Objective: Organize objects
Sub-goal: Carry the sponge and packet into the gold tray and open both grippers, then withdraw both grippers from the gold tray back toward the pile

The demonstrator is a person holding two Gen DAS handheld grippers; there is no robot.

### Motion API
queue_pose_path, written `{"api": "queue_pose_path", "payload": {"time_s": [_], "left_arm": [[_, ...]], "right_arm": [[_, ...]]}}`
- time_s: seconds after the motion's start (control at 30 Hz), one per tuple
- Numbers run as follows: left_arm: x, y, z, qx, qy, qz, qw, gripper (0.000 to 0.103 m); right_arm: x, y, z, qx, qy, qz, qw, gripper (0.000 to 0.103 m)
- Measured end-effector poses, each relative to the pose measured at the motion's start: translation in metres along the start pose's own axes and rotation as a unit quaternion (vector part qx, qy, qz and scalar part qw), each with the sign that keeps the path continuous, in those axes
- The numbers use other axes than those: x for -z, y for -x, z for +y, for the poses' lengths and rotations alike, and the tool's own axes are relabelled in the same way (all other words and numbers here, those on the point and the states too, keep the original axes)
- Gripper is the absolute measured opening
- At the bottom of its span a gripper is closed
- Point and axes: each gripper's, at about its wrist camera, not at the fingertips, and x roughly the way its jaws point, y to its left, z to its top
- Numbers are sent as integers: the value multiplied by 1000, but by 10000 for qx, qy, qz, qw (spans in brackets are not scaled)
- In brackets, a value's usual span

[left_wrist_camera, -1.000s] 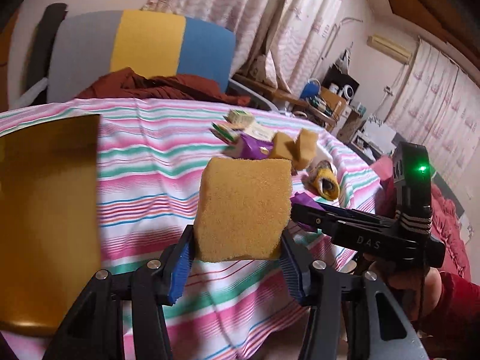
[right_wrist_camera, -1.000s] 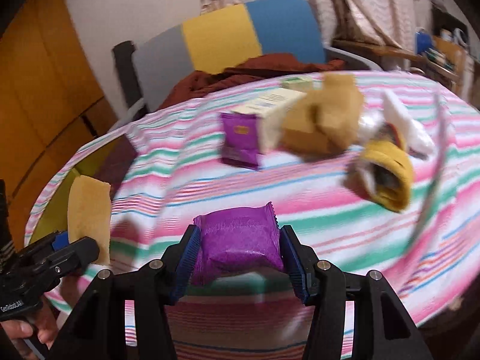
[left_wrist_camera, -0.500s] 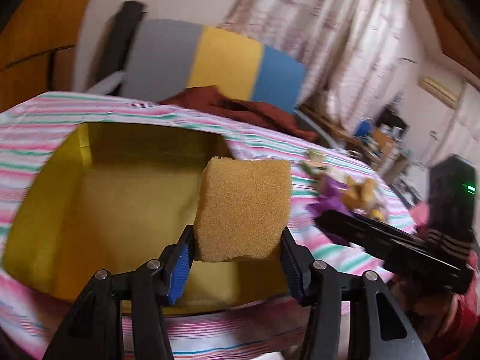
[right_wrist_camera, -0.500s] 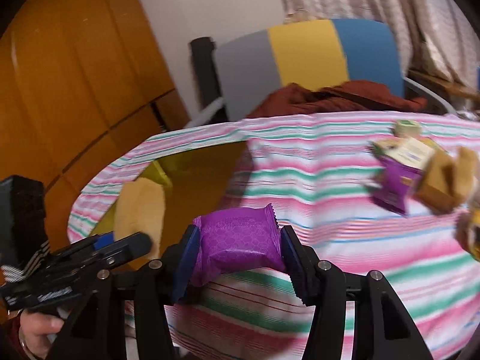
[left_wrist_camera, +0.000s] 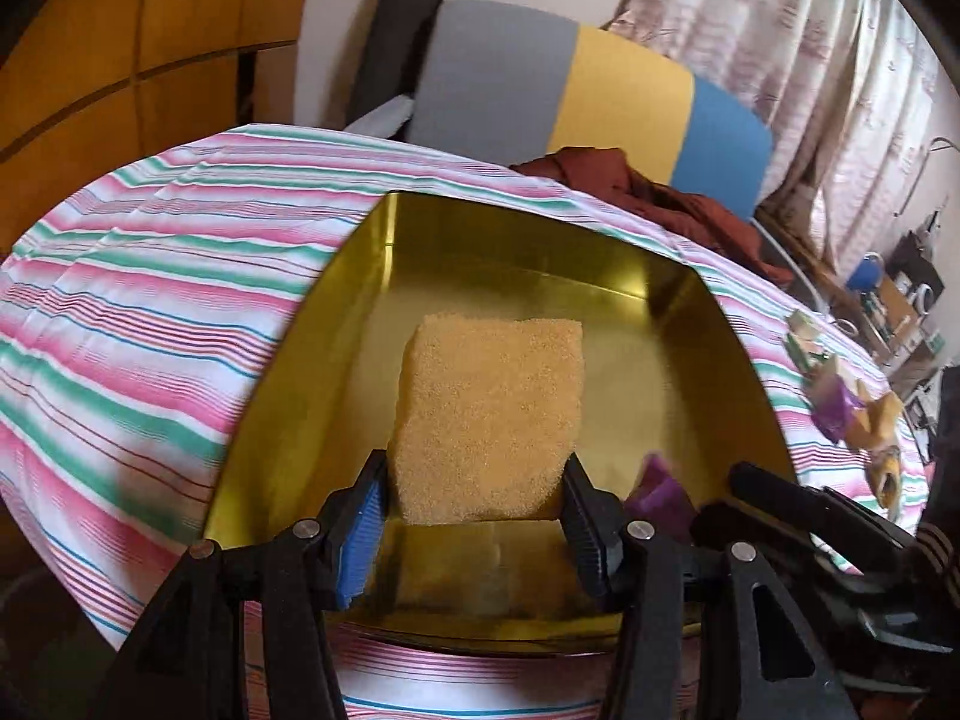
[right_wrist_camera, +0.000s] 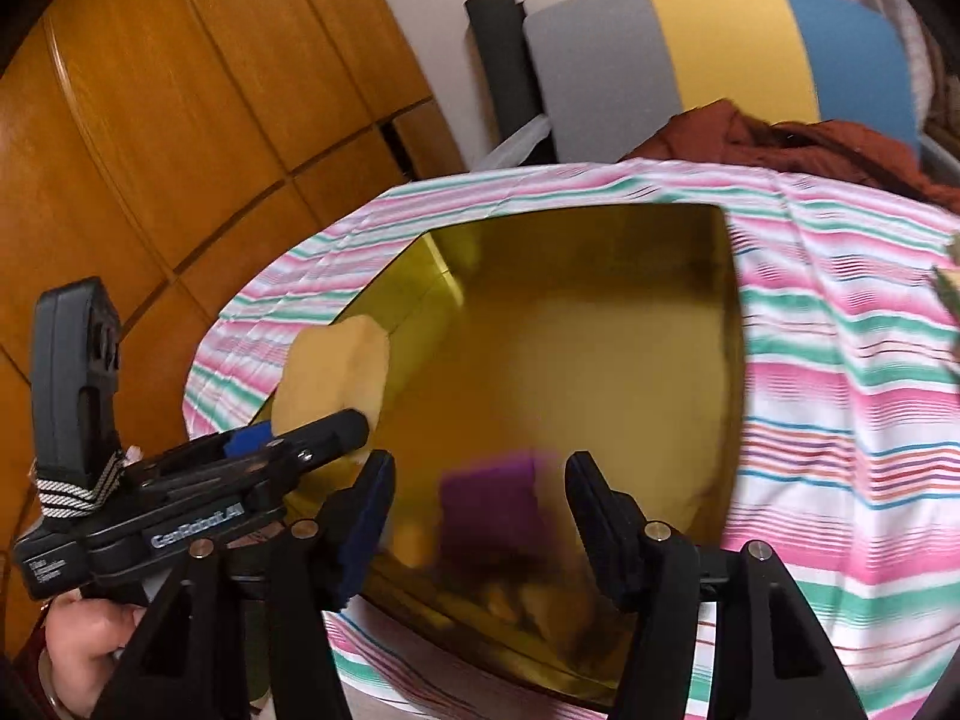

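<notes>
My left gripper [left_wrist_camera: 474, 510] is shut on a yellow sponge [left_wrist_camera: 489, 414] and holds it over the gold tin box [left_wrist_camera: 744, 372] on the striped tablecloth. The sponge also shows in the right wrist view [right_wrist_camera: 333, 372] at the box's left rim. My right gripper [right_wrist_camera: 480, 510] is open over the box's near edge. A blurred purple snack packet [right_wrist_camera: 489, 504] sits between and below its fingers, apart from the pads, inside the box. The packet also shows in the left wrist view [left_wrist_camera: 657, 489].
Several other items, sponges and a purple packet [left_wrist_camera: 831, 405], lie on the table's far right. A grey, yellow and blue chair [left_wrist_camera: 576, 84] with dark red cloth [left_wrist_camera: 630, 180] stands behind the table. A wooden wall [right_wrist_camera: 150, 120] is at left.
Both grippers moved left from the item pile to over the gold box. The right gripper opened and the purple packet left its jaws. The left gripper still holds the sponge.
</notes>
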Motion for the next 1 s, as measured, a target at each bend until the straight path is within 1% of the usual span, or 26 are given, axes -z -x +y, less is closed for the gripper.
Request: {"api": "queue_pose_path", "payload": {"time_s": [0.03, 0.07, 0.13, 0.2, 0.3, 0.43, 0.6, 0.8, 1.0], "left_arm": [[1, 1, -1, -27, 14, 3, 10000, 55], [-2, 0, 0, -59, 36, 2, 10000, 57], [-1, 0, 1, -124, 88, -6, 9999, 60], [-2, 0, 2, -204, 153, 1, 9997, 62], [-2, 2, 3, -342, 215, -49, 9992, 68], [-3, 11, 0, -294, 281, -235, 9989, 70], [-4, 24, -11, 115, 280, -413, 9987, 70], [2, 30, -44, 390, -178, -459, 9980, 70], [9, 34, -69, 775, -496, -487, 9946, 70]], "right_arm": [[1, 0, 2, -14, -7, -10, 10000, 77], [2, 2, 2, -17, -18, -46, 10000, 80], [4, 10, 3, -43, -32, -230, 9997, 81], [5, 20, -1, 33, -61, -419, 9991, 82], [4, 36, -9, 117, -217, -690, 9973, 87], [3, 53, -25, 233, -495, -944, 9940, 89], [5, 67, -39, 465, -641, -1110, 9907, 89], [7, 76, -57, 673, -820, -1139, 9878, 89], [11, 84, -74, 870, -933, -1153, 9851, 90]]}}
